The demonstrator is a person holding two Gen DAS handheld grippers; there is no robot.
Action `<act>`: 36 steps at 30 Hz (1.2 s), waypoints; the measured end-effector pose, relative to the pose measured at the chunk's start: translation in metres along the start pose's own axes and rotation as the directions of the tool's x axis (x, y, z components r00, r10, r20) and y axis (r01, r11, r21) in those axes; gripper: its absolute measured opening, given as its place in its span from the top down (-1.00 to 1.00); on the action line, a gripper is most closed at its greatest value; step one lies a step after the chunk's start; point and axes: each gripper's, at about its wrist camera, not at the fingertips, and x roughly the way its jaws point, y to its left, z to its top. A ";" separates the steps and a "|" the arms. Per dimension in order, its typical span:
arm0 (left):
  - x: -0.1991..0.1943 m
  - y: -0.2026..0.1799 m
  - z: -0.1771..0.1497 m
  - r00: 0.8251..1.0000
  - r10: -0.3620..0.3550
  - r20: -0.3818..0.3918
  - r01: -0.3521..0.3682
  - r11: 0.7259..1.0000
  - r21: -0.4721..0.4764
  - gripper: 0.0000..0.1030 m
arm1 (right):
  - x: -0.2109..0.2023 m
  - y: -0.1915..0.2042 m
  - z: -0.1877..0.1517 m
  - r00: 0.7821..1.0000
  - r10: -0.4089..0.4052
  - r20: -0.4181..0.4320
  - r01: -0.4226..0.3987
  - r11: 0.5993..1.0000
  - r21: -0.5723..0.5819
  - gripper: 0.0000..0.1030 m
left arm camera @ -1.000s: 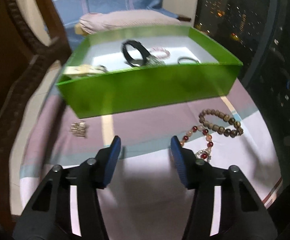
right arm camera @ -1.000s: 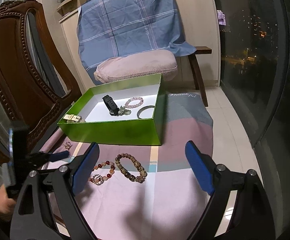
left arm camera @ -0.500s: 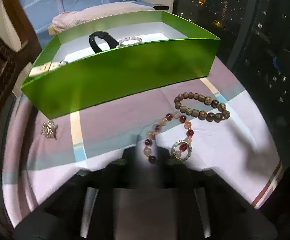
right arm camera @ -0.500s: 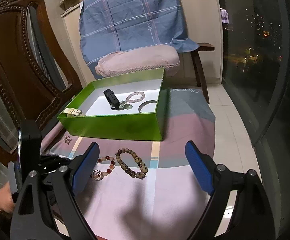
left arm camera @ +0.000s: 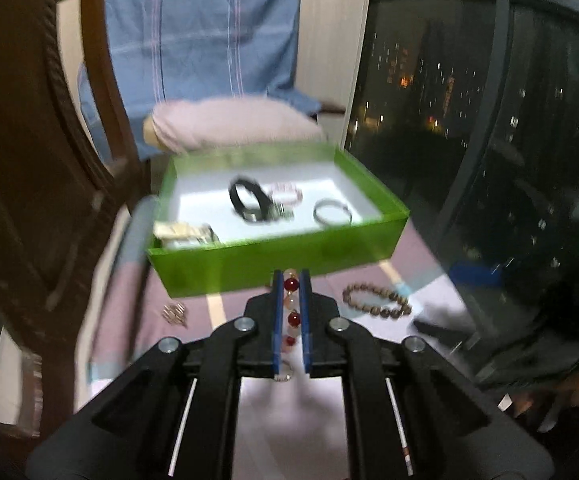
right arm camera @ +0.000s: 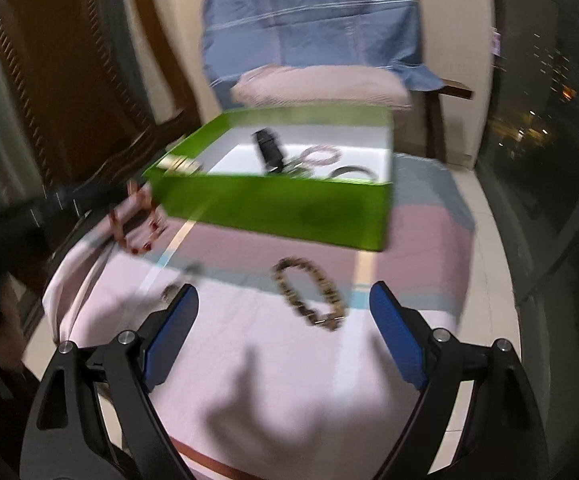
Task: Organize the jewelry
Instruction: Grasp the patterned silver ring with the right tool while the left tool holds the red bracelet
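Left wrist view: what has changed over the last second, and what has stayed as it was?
The left gripper has shut its jaws on the red-and-peach bead bracelet and lifted it off the cloth toward the green box. The brown bead bracelet still lies on the cloth, the box's contents are unmoved, and the right gripper stays open, now over the brown bracelet.

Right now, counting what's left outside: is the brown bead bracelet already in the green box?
No, the brown bead bracelet lies on the cloth before the green box.
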 end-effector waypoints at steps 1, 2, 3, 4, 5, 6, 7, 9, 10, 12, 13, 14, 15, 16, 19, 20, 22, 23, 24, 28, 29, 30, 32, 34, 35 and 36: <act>-0.007 0.004 0.003 1.000 -0.006 0.020 0.006 1.000 -0.008 0.86 | 0.004 0.006 -0.001 1.000 0.005 -0.009 -0.005 1.000 -0.012 -0.66; -0.013 0.008 0.005 0.999 0.000 0.042 0.001 1.000 -0.018 0.86 | 0.009 0.015 -0.003 1.000 0.015 -0.022 -0.016 0.999 -0.030 -0.66; -0.017 0.013 0.008 0.998 0.006 0.060 -0.004 1.000 -0.029 0.86 | 0.013 0.023 -0.005 0.999 0.025 -0.027 -0.026 0.999 -0.043 -0.66; -0.019 0.017 0.011 0.997 0.009 0.073 -0.006 0.999 -0.039 0.86 | 0.018 0.033 -0.006 0.998 0.042 -0.036 -0.044 0.997 -0.061 -0.66; -0.025 0.022 0.014 0.996 0.018 0.093 -0.013 0.998 -0.055 0.85 | 0.021 0.040 -0.007 0.998 0.049 -0.041 -0.052 0.996 -0.074 -0.66; -0.029 0.027 0.016 0.994 0.028 0.108 -0.021 0.997 -0.070 0.85 | 0.025 0.049 -0.008 0.998 0.051 -0.042 -0.055 0.994 -0.092 -0.66; -0.031 0.032 0.019 0.993 0.032 0.115 -0.023 0.997 -0.080 0.85 | 0.030 0.059 -0.007 0.998 0.046 -0.035 -0.049 0.992 -0.115 -0.66; -0.033 0.036 0.019 0.991 0.056 0.125 -0.045 0.995 -0.086 0.85 | 0.040 0.072 -0.006 0.998 0.043 -0.039 -0.048 0.989 -0.140 -0.65; -0.035 0.038 0.019 0.990 0.068 0.128 -0.057 0.995 -0.087 0.85 | 0.043 0.076 -0.006 0.998 0.042 -0.045 -0.048 0.988 -0.144 -0.59; -0.036 0.043 0.018 0.989 0.075 0.126 -0.064 0.994 -0.091 0.85 | 0.059 0.084 -0.004 0.996 0.036 -0.080 -0.047 0.988 -0.145 -0.40; -0.035 0.043 0.018 0.989 0.082 0.126 -0.071 0.993 -0.089 0.85 | 0.066 0.085 -0.003 0.995 0.029 -0.091 -0.042 0.989 -0.143 -0.26; -0.035 0.044 0.017 0.989 0.084 0.123 -0.073 0.994 -0.085 0.85 | 0.073 0.085 -0.004 0.994 0.018 -0.108 -0.032 0.990 -0.137 -0.20; -0.035 0.045 0.016 0.989 0.084 0.120 -0.074 0.994 -0.084 0.85 | 0.080 0.086 -0.003 0.992 0.010 -0.127 -0.027 0.991 -0.130 -0.11; -0.035 0.046 0.015 0.989 0.085 0.118 -0.075 0.994 -0.084 0.85 | 0.086 0.086 -0.003 0.989 0.011 -0.146 -0.029 0.992 -0.121 -0.06; -0.035 0.046 0.015 0.989 0.089 0.115 -0.080 0.994 -0.077 0.85 | 0.090 0.095 -0.002 0.989 0.001 -0.149 -0.023 0.988 -0.150 0.04; -0.036 0.046 0.014 0.989 0.090 0.116 -0.081 0.994 -0.077 0.85 | 0.091 0.097 -0.002 0.988 0.000 -0.152 -0.024 0.987 -0.157 0.07; -0.035 0.046 0.013 0.989 0.092 0.114 -0.083 0.993 -0.078 0.85 | 0.092 0.103 -0.005 0.989 -0.012 -0.147 -0.016 0.982 -0.188 0.21; -0.035 0.047 0.013 0.990 0.093 0.110 -0.085 0.993 -0.080 0.85 | 0.093 0.105 -0.005 0.990 -0.013 -0.143 -0.016 0.980 -0.197 0.33; -0.033 0.047 0.013 0.990 0.095 0.106 -0.086 0.993 -0.083 0.85 | 0.092 0.106 -0.005 0.990 -0.010 -0.140 -0.018 0.981 -0.194 0.59; -0.033 0.047 0.012 0.991 0.096 0.098 -0.088 0.993 -0.082 0.85 | 0.088 0.104 -0.005 0.989 -0.004 -0.149 -0.023 0.983 -0.180 0.59; -0.033 0.046 0.012 0.991 0.096 0.096 -0.089 0.993 -0.077 0.85 | 0.081 0.099 -0.003 0.990 0.003 -0.140 -0.026 0.987 -0.161 0.59; -0.033 0.046 0.011 0.991 0.097 0.095 -0.090 0.993 -0.074 0.85 | 0.073 0.095 0.000 0.993 0.007 -0.120 -0.024 0.989 -0.146 0.59; -0.034 0.046 0.012 0.991 0.096 0.096 -0.089 0.993 -0.077 0.85 | 0.054 0.085 0.008 0.996 0.027 -0.080 -0.035 0.993 -0.110 0.59; -0.033 0.046 0.011 0.991 0.097 0.091 -0.090 0.993 -0.079 0.85 | 0.024 0.069 0.017 0.999 0.043 -0.011 -0.043 0.997 -0.071 0.59; -0.033 0.045 0.011 0.991 0.099 0.089 -0.092 0.993 -0.079 0.85 | 0.011 0.061 0.021 0.999 0.044 0.017 -0.043 0.998 -0.052 0.59; -0.032 0.044 0.010 0.991 0.100 0.087 -0.093 0.993 -0.078 0.85 | -0.001 0.052 0.023 0.998 0.047 0.044 -0.045 0.998 -0.032 0.59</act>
